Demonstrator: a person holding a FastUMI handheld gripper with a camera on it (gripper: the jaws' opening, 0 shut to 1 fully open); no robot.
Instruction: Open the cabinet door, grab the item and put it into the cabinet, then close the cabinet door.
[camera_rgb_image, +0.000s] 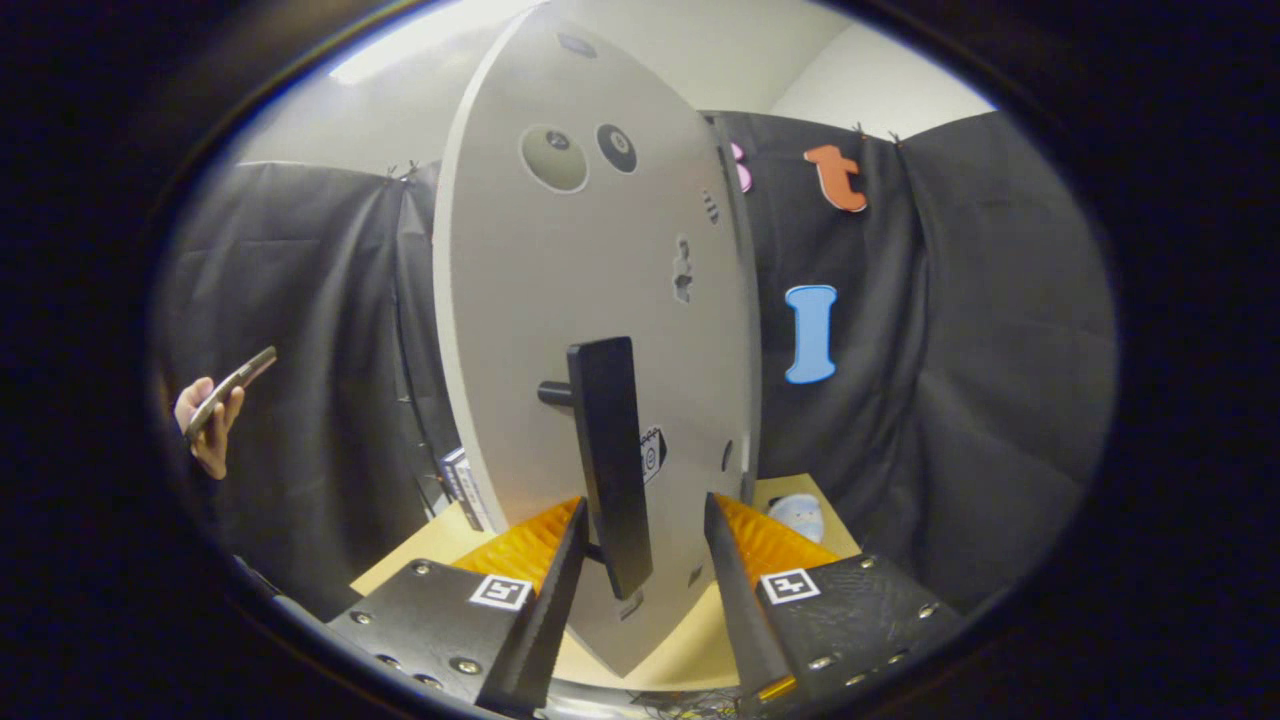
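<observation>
cabinet door (560, 330) stands edge-on, swung out toward the camera, filling the space ahead of the gripper (640, 560). on the door, the bar handle (610, 465) runs upright, its lower end sitting between the fingers, nearer the left one; fingers spread apart, not touching it. right of the door, a small pale item (798, 515) lies on the table (690, 650), partly hidden. cabinet interior hidden. left of the door, a hand (205, 425) holds a phone (232, 385).
</observation>
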